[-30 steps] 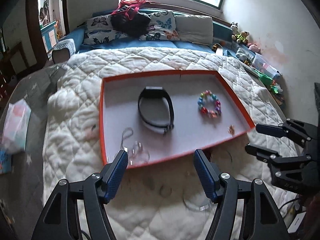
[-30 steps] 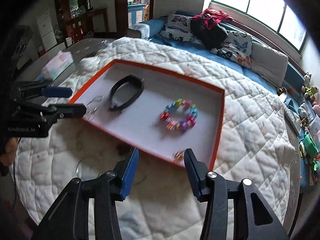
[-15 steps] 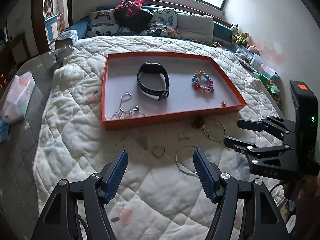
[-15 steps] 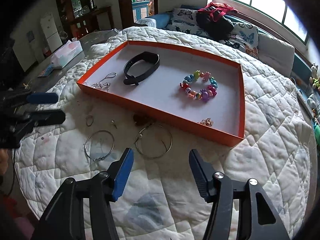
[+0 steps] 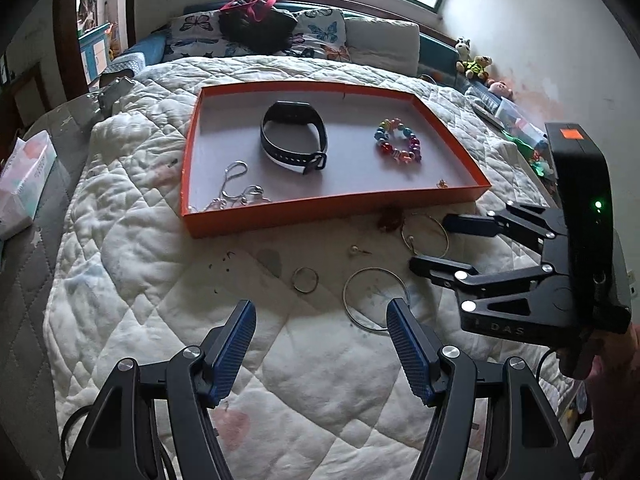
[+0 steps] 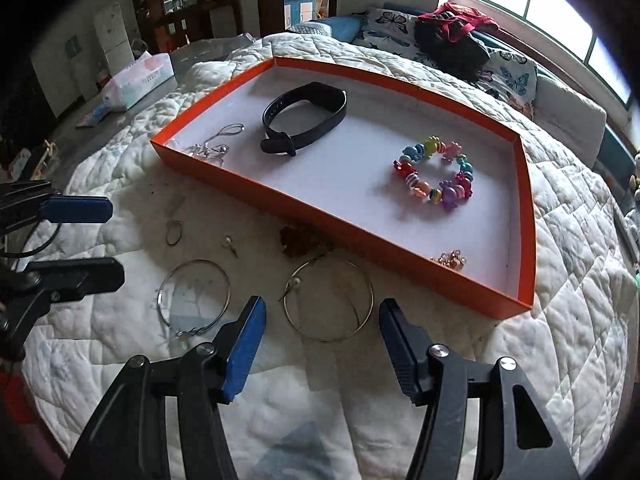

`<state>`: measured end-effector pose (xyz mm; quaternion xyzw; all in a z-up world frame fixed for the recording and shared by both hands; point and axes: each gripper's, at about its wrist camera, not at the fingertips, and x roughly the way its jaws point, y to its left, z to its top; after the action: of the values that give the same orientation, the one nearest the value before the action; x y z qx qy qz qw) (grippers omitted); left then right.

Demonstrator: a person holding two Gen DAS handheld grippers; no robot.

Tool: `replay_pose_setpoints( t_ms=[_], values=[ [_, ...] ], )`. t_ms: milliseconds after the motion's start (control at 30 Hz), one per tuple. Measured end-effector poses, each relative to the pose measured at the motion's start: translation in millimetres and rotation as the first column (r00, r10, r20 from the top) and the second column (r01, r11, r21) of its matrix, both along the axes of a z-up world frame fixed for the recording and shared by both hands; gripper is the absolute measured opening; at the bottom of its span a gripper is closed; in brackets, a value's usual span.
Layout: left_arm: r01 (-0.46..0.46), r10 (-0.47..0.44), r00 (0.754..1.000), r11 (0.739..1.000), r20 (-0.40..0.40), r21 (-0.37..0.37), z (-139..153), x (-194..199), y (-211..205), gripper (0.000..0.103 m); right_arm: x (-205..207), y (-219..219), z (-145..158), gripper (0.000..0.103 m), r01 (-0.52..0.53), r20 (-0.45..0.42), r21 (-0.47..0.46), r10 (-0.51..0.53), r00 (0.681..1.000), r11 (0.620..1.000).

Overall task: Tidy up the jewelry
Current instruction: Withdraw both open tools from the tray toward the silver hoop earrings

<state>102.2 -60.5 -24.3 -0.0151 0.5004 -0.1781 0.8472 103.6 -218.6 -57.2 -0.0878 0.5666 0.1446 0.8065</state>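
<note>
An orange tray [image 5: 332, 204] [image 6: 360, 236] on the white quilt holds a black band [image 5: 294, 138] [image 6: 304, 116], a coloured bead bracelet [image 5: 398, 145] [image 6: 436, 178], a silver chain [image 5: 236, 192] [image 6: 214, 142] and a small gold piece [image 6: 450, 259]. On the quilt in front lie two large silver hoops [image 6: 328, 300] [image 6: 194, 298], a small ring [image 5: 305, 279] [image 6: 174, 232], a stud [image 6: 230, 245] and a dark brown piece [image 6: 298, 240]. My left gripper [image 5: 320, 324] is open and empty above the quilt. My right gripper [image 6: 320, 322] is open and empty, just short of one hoop.
A tissue pack [image 6: 136, 82] lies at the quilt's left edge. Pillows and dark clothes [image 5: 260, 28] are piled behind the tray. Toys and boxes [image 5: 516, 120] line the right wall.
Both grippers have drawn back from the tray and lifted. The loose hoops, ring and stud on the quilt have come into view. Both stay open.
</note>
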Motion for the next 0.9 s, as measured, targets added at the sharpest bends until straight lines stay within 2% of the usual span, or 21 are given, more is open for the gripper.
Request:
replay_pose_setpoints(
  t_ms=[467,700,900],
  values=[
    [0.027,-0.027,0.999,1.0,-0.021,0.002,-12.1,4.1,-12.9,0.072,4.2,0.0,-1.6,0.064,-0.007,-0.001,-0.013,0.007,1.0,1.0],
    [0.05,-0.05,0.998,0.999,-0.025,-0.012,-13.8,4.9,-22.1,0.072,7.1,1.0,-2.1,0.054,0.011,-0.003,-0.035,-0.011,1.0,0.999],
    [0.077,-0.077,0.997,0.997,-0.014,-0.019,-14.9,4.2,-31.6,0.072,5.7,0.5,-1.1,0.054,0.013,-0.002,-0.048,-0.013,1.0,0.999]
  ],
)
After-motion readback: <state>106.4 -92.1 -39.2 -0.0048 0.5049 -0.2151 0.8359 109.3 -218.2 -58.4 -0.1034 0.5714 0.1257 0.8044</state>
